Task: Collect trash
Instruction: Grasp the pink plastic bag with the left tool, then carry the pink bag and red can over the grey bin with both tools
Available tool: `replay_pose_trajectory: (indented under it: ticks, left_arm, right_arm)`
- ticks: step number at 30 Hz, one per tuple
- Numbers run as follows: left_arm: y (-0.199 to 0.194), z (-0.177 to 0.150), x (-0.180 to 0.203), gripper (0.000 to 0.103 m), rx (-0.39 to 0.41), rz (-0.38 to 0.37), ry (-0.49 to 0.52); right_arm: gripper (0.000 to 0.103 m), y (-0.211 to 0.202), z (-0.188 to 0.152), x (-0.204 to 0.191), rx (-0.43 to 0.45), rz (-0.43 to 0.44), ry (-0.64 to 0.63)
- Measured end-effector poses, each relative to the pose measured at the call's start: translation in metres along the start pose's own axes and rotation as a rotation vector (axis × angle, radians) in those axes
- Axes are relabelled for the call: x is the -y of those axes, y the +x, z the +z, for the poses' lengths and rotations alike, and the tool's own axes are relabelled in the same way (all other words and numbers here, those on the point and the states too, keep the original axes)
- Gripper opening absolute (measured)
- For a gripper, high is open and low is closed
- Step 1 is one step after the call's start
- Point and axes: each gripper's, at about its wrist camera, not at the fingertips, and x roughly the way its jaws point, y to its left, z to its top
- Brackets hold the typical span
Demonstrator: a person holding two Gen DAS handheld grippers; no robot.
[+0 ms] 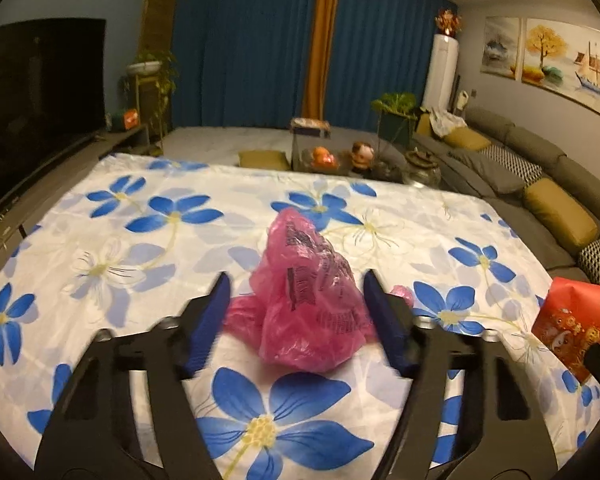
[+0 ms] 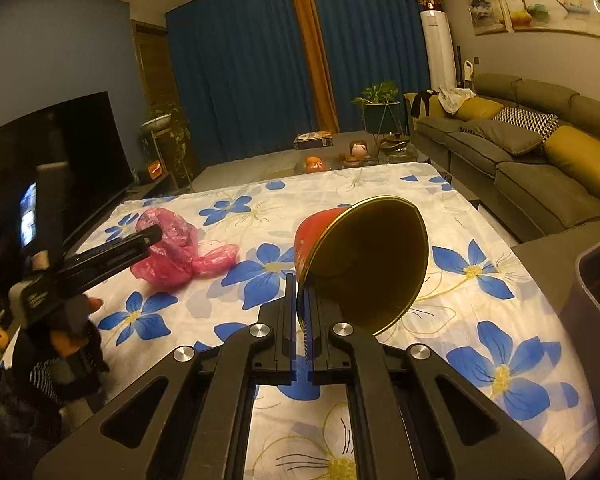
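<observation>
With the right gripper (image 2: 302,312) clamped on a red cup (image 2: 364,264) above the surface (image 2: 480,240), the left gripper (image 1: 294,284), jaws apart, flanked the pink bag (image 1: 308,296) lying mid-surface, not yet collected.

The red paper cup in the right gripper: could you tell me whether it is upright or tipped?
Tipped. The red paper cup is clamped by its rim in the right gripper, its gold-lined mouth facing the camera, apparently empty.
</observation>
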Motion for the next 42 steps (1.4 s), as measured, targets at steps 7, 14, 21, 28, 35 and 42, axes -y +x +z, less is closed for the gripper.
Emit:
replay_pose_trajectory:
  ticks: [7,14,21,28,35,42]
  left_arm:
    - [0.015,-0.001,-0.002,0.012,-0.071,-0.055,-0.005]
    - [-0.001,-0.009,0.003,0.004,-0.055,-0.057,0.010]
    - [-0.063,-0.013,0.025,0.004,0.042,-0.063,0.066]
    - [-0.127,-0.019,0.068,0.004,0.118,-0.134,0.123]
    - [-0.171,-0.031,0.121,0.004,0.151,-0.227,0.183]
    - [-0.198,-0.047,0.191,0.004,0.155,-0.341,0.257]
  right_arm:
    - [0.004,-0.006,-0.002,-0.002,0.003,0.013,-0.022]
    - [0.004,-0.021,-0.005,-0.001,0.008,0.020,-0.038]
    - [0.004,-0.055,-0.007,0.004,0.037,0.020,-0.057]
    - [0.004,-0.099,-0.012,0.016,0.073,0.005,-0.055]
    - [0.004,-0.150,-0.017,0.045,0.125,-0.050,-0.035]
    - [0.004,-0.187,-0.025,0.087,0.159,-0.142,0.029]
